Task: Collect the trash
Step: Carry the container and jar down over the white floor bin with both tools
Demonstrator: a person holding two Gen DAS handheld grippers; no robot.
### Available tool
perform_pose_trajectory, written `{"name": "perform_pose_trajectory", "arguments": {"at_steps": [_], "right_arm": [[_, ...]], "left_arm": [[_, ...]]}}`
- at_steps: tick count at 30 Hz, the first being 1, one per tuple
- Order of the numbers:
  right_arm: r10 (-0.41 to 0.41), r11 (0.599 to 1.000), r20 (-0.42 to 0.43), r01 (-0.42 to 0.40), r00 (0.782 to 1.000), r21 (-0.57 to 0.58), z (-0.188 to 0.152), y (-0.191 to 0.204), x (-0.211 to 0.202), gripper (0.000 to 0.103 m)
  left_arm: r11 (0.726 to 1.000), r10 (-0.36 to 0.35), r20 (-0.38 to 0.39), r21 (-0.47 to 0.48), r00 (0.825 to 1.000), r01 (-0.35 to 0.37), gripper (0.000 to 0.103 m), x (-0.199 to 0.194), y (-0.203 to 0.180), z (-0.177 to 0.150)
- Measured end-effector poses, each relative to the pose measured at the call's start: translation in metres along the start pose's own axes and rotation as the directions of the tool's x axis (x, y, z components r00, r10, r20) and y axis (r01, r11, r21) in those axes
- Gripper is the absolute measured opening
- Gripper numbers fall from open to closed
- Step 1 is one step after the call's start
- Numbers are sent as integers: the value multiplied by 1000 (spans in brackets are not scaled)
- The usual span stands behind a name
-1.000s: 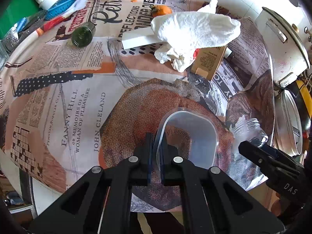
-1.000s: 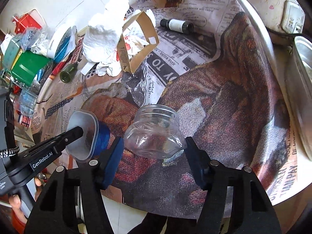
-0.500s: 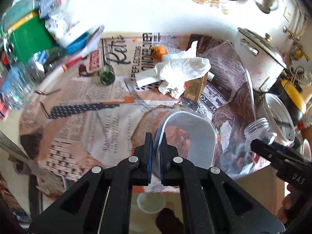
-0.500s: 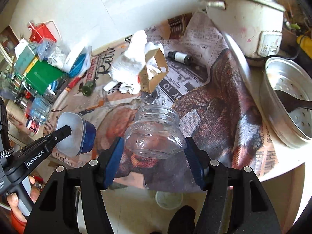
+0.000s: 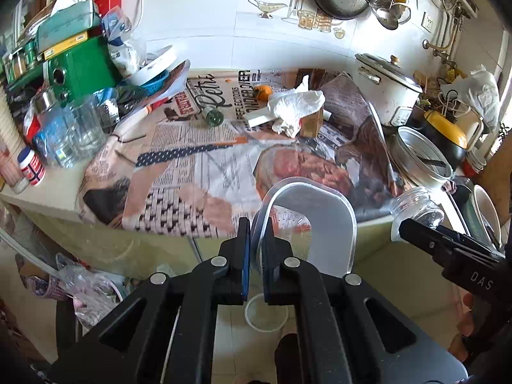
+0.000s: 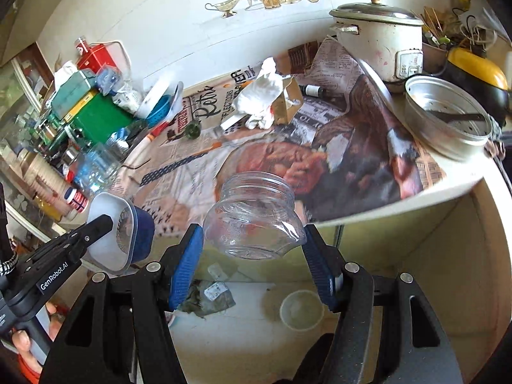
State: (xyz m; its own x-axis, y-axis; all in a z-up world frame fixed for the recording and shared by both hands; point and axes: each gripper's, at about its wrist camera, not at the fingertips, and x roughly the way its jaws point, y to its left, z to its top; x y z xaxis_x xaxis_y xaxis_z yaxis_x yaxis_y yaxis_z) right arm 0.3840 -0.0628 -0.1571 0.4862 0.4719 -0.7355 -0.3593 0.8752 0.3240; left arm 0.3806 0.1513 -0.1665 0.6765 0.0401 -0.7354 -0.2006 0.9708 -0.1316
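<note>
My left gripper [image 5: 255, 249] is shut on the rim of a clear plastic tub [image 5: 315, 220], held in the air off the counter's front edge; the same tub [image 6: 120, 233] shows its blue side in the right wrist view. My right gripper [image 6: 252, 252] is shut on a clear plastic jar [image 6: 254, 220], tilted with its mouth away from me; that jar [image 5: 416, 206] appears at the right of the left wrist view. Left on the newspaper-covered counter [image 5: 192, 172] are a crumpled white tissue [image 5: 294, 104], a brown carton [image 5: 312, 123] and a green bottle [image 5: 213, 116].
A white rice cooker [image 5: 385, 88] and a metal pot [image 5: 419, 160] stand at the counter's right. Boxes, jars and bottles [image 5: 68, 134] crowd the left. On the floor below lie a clear round lid [image 6: 302, 309], scraps [image 6: 208, 297] and a bagged bin [image 5: 92, 291].
Both grippers have pulled back and up from the counter, carrying the tub and the jar. The counter's front edge and the floor have come into view.
</note>
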Motion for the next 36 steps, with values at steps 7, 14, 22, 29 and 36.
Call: {"name": "perform_pose_trajectory", "arguments": {"at_steps": [7,14,22,29,36], "right_arm": [[-8,1000,-57,8,998,-7,-44,15,-12,60],[-17,1000,-161,17,987,-2,-81,4,11,60],[-61,998,-245,56,968,-27,-119,-40,58,60],[-84,996,-309,83,947,-17,-157,-95,126,60],[-90,995,-371,99,924,4,-198,-138,203,60]], "left_arm": [[1000,-15,-73,9,997,15,5,-8,9,-37],[1000,-13,-193,-22,981,9,5,28,7,-84],[998,-14,-339,-55,941,-5,5,116,-7,-150],[995,-5,-427,-88,904,-36,5,212,-18,-212],[991,-25,-509,-123,860,-44,5,313,-17,-280]]}}
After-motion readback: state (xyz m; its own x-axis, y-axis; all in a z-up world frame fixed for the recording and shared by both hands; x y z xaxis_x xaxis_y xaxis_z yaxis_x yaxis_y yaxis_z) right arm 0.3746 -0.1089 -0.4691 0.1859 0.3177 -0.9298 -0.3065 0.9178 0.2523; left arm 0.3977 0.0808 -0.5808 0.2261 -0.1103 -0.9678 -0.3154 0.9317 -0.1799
